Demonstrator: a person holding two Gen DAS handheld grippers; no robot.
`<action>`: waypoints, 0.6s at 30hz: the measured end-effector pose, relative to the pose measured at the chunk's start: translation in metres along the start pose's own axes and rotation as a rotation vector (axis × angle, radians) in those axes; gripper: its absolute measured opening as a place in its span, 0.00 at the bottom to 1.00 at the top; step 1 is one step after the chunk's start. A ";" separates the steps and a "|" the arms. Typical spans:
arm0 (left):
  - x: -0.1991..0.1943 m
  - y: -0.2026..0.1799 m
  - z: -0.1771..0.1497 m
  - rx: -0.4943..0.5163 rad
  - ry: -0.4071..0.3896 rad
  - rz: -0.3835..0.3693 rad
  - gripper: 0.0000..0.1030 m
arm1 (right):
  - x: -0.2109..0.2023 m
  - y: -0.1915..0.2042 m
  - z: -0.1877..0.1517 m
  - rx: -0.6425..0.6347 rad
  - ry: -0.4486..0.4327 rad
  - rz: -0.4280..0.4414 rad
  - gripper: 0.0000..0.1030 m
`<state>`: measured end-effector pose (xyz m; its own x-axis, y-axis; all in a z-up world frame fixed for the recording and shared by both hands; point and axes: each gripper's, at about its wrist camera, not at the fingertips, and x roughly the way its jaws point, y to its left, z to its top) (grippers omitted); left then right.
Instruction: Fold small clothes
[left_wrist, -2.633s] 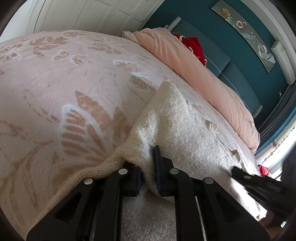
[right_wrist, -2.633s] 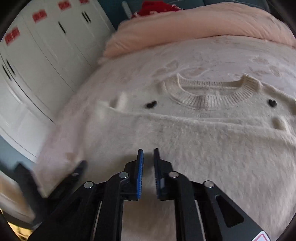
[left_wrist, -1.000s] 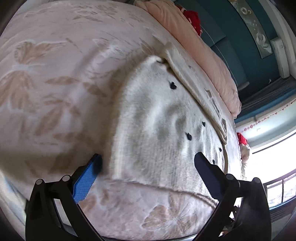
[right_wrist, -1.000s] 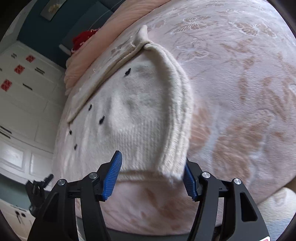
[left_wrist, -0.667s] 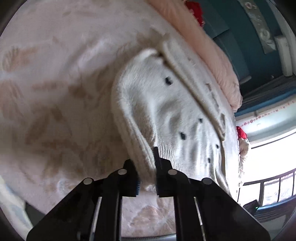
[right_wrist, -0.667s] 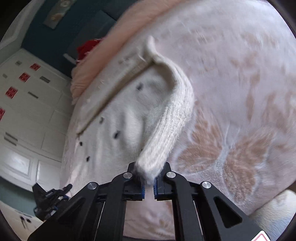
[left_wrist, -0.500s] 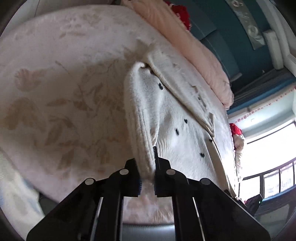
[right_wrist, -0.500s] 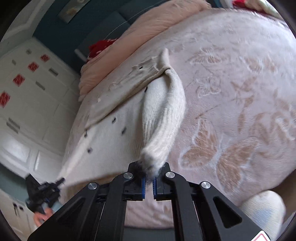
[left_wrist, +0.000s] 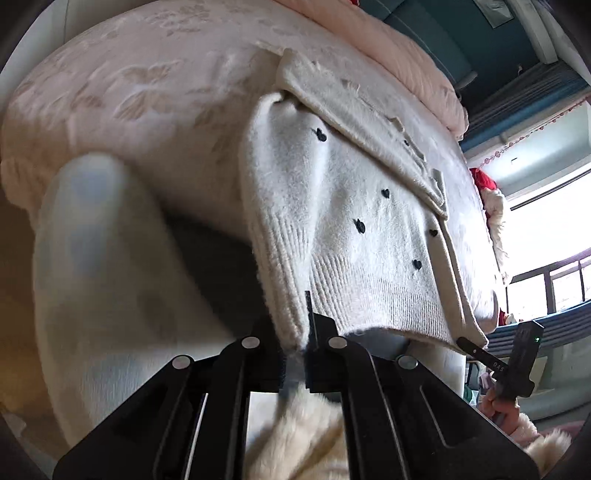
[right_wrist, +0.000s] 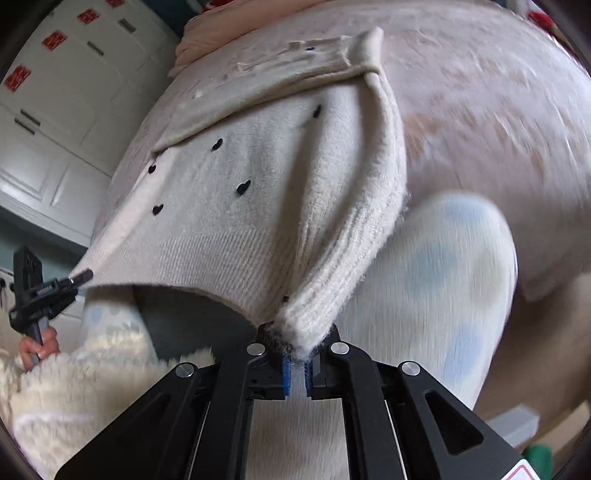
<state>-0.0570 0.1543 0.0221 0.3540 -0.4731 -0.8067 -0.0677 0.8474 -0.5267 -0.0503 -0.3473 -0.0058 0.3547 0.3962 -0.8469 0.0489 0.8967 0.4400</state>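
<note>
Item under handling: a cream knit sweater (left_wrist: 362, 221) with small black hearts, lying partly on the bed (left_wrist: 155, 96) and partly lifted clear of the near edge.

Left gripper (left_wrist: 295, 354): jaws clenched on one bottom corner of the ribbed hem. In the left wrist view the sweater runs away from the gripper toward 1 o'clock, with its already folded upper part lying across the bed at about 12 to 1 o'clock.

Right gripper (right_wrist: 295, 360): jaws clenched on the opposite hem corner, the knit bunched between the blue pads. In the right wrist view the body of the sweater climbs away toward 11 o'clock, and the folded upper band lies across the top at 12 o'clock.

Governing relation: the hem spans between the two grippers, side to side, each gripper at one end. The sweater's length runs straight away from both grippers toward the far side of the bed. Neither arm is nearer; both hold the near edge evenly, and the other gripper shows at 4 o'clock in the left view and at 9 o'clock in the right view.

Judgement: the next fold likely carries the hem forward, over the body, toward the folded band. Both corners should travel level, or the fold line will skew.

Note: the person's pale trouser legs (right_wrist: 443, 266) stand just below the hanging hem.
</note>
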 end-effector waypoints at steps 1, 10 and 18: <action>-0.005 0.000 -0.003 -0.010 -0.004 -0.002 0.05 | -0.003 -0.004 -0.005 0.034 -0.001 0.020 0.05; -0.045 -0.073 0.109 0.198 -0.277 -0.061 0.05 | -0.061 0.007 0.106 0.017 -0.325 0.100 0.05; 0.065 -0.105 0.279 0.155 -0.325 0.041 0.11 | 0.020 -0.005 0.267 0.103 -0.431 0.064 0.12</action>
<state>0.2332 0.1013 0.0999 0.6341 -0.3580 -0.6854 0.0457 0.9022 -0.4289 0.2058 -0.3962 0.0547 0.7160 0.3120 -0.6245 0.0993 0.8399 0.5335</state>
